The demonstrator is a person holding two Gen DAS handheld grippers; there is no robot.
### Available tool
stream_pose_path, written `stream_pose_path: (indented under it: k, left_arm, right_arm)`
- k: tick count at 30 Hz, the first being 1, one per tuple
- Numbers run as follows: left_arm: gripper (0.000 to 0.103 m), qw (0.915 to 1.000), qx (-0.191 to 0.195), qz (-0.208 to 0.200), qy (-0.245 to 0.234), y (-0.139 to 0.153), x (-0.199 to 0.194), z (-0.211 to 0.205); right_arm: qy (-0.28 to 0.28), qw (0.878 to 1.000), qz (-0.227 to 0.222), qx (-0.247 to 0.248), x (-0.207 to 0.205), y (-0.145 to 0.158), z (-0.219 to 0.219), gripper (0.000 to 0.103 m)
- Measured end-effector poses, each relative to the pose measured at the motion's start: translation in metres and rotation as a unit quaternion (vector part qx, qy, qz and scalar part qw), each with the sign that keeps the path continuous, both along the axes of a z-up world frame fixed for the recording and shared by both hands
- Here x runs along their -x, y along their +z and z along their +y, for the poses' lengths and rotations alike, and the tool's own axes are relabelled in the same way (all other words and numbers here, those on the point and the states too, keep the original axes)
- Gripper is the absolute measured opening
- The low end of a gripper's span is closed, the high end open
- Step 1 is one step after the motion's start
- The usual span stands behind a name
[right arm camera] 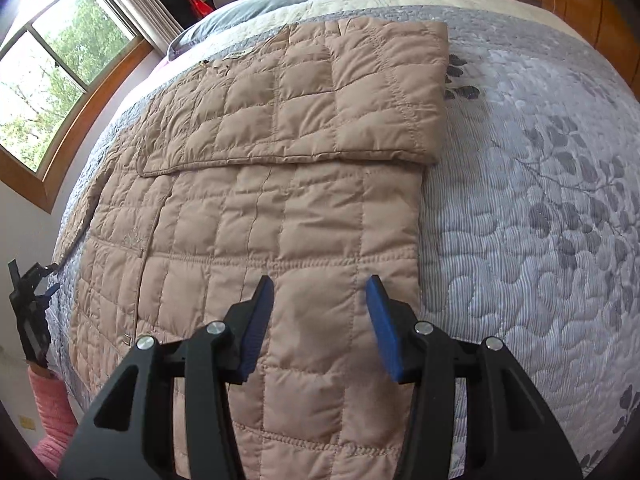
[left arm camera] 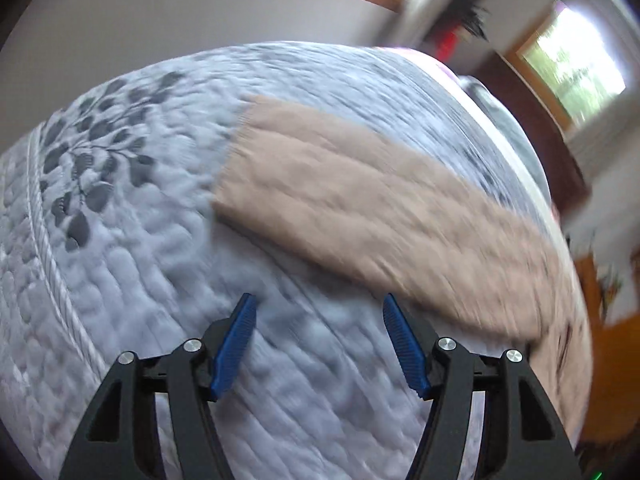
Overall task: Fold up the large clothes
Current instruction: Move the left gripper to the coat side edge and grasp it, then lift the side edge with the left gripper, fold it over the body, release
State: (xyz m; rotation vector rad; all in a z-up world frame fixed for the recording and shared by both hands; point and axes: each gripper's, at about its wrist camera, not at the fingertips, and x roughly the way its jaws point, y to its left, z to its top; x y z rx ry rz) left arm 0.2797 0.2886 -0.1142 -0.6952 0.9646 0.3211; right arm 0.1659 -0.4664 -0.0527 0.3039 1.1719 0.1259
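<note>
Where spread, jacket [right arm camera: 256, 208] on bed [right arm camera: 520, 208]

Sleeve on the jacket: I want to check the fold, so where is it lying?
In the right wrist view the sleeve lies folded across the jacket's upper part, toward the pillow, its cuff end at the jacket's right edge beside the bedspread.
</note>
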Motion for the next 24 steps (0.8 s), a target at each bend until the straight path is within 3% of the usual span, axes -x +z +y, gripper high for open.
stream_pose_path:
  k: [5, 7, 9, 10, 20, 24]
  left_arm:
    - [0.052, 0.9980, 0.048, -0.027, 0.032, -0.009, -0.017, 0.032]
    - [0.035, 0.9975, 0.048, -0.022, 0.048, -0.010, -0.023, 0.035]
    - [0.010, 0.9964, 0.056, -0.022, 0.059, -0.015, -0.028, 0.041]
    - [0.008, 0.9953, 0.069, -0.030, 0.061, -0.018, -0.027, 0.043]
    - [0.005, 0.9940, 0.082, -0.052, 0.051, -0.029, -0.024, 0.042]
    - [0.004, 0.9949, 0.070, -0.056, 0.046, -0.015, -0.023, 0.038]
  right_arm:
    - [-0.001, 1.000, 0.000, 0.001, 0.000, 0.000, -0.001, 0.048]
    - [-0.003, 1.000, 0.002, 0.001, -0.001, 0.000, -0.001, 0.048]
    - [-0.006, 1.000, 0.005, 0.001, 0.000, -0.001, -0.002, 0.048]
    - [-0.006, 1.000, 0.005, 0.001, 0.000, -0.002, -0.002, 0.048]
    - [-0.009, 1.000, 0.026, 0.013, -0.006, -0.020, 0.000, 0.049]
    - [-0.017, 1.000, 0.021, 0.001, -0.008, -0.020, -0.004, 0.049]
